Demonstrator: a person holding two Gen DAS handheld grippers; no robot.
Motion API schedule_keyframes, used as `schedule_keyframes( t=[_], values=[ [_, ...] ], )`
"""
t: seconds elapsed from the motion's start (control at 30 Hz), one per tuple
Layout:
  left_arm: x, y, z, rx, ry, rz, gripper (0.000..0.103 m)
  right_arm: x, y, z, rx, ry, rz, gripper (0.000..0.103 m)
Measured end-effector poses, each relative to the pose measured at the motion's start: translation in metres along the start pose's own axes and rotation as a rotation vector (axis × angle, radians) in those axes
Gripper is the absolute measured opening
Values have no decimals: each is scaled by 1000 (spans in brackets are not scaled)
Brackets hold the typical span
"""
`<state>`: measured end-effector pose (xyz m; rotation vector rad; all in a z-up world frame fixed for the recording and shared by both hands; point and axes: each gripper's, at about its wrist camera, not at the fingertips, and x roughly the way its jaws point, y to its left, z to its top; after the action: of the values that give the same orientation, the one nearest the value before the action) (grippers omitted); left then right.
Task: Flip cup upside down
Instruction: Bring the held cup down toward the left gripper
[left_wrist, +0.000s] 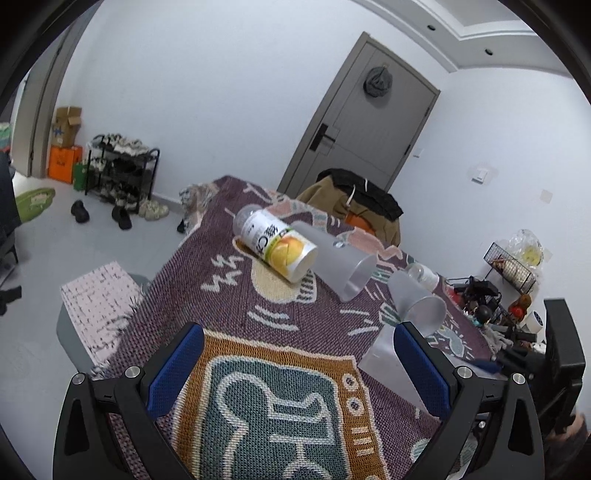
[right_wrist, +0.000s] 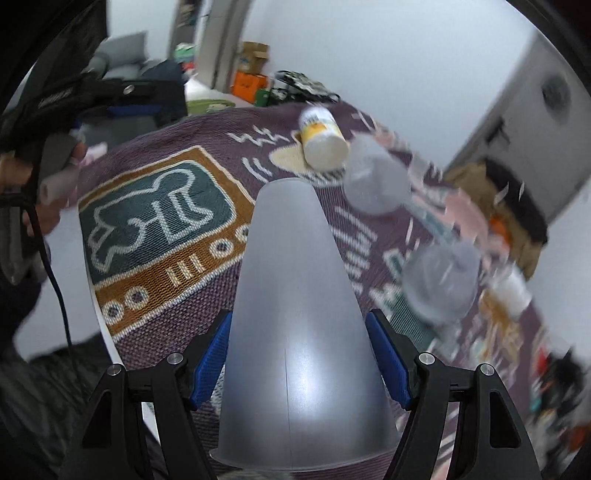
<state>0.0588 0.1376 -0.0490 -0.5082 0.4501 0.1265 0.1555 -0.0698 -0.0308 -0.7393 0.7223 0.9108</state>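
Note:
A frosted translucent cup (right_wrist: 295, 314) sits between the blue pads of my right gripper (right_wrist: 297, 360), its closed base pointing away from the camera and its wide rim toward it. The pads press its sides. The same cup shows in the left wrist view (left_wrist: 384, 365), partly behind my right finger (left_wrist: 421, 365). My left gripper (left_wrist: 295, 369) is open and empty above the patterned blanket (left_wrist: 266, 406). Two more frosted cups (left_wrist: 340, 258) (left_wrist: 419, 301) lie on their sides farther back.
A yellow-labelled bottle (left_wrist: 275, 243) lies on its side beside the far cup. A small clear bottle (left_wrist: 424, 275) lies at the right. A brown jacket (left_wrist: 354, 206) hangs at the table's far end. A cluttered rack (left_wrist: 509, 266) stands right; a stool (left_wrist: 99, 302) stands left.

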Motion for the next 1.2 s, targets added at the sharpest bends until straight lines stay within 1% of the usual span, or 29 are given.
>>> schedule_keyframes(
  t=[0.13, 0.23, 0.27, 0.37, 0.4, 0.5, 0.57, 0.63, 0.77, 0.87, 0.9, 1.07, 1.2],
  values=[
    [13, -4, -4, -4, 56, 5, 103, 2, -9, -11, 154, 5, 63, 73],
    [21, -14, -5, 18, 95, 4, 103, 5, -14, -16, 201, -13, 43, 74],
    [23, -18, -4, 26, 107, 2, 103, 8, -16, -18, 219, -7, 33, 74],
    [30, -27, -2, 36, 141, -6, 103, 12, -31, -23, 316, 4, 72, 76],
    [32, -30, -1, 38, 149, -5, 103, 11, -33, -23, 333, 6, 84, 77],
    [38, -42, 2, 55, 171, -4, 103, -1, -40, -28, 406, -14, 117, 92],
    [42, -49, 3, 65, 185, -12, 103, -14, -42, -31, 457, -46, 152, 93],
    [45, -55, 5, 68, 198, -16, 103, -25, -44, -33, 491, -74, 163, 93],
    [51, -65, 8, 53, 227, -32, 103, -44, -49, -42, 568, -108, 106, 93],
    [55, -74, 11, 60, 248, -34, 102, -53, -50, -56, 645, -127, 63, 93],
    [56, -78, 11, 67, 255, -38, 102, -55, -50, -58, 651, -131, 56, 93],
    [66, -93, 10, 71, 299, -44, 103, -77, -46, -79, 657, -190, -73, 93],
    [76, -102, 9, 63, 343, -42, 102, -86, -52, -100, 680, -219, -136, 93]
  ],
)
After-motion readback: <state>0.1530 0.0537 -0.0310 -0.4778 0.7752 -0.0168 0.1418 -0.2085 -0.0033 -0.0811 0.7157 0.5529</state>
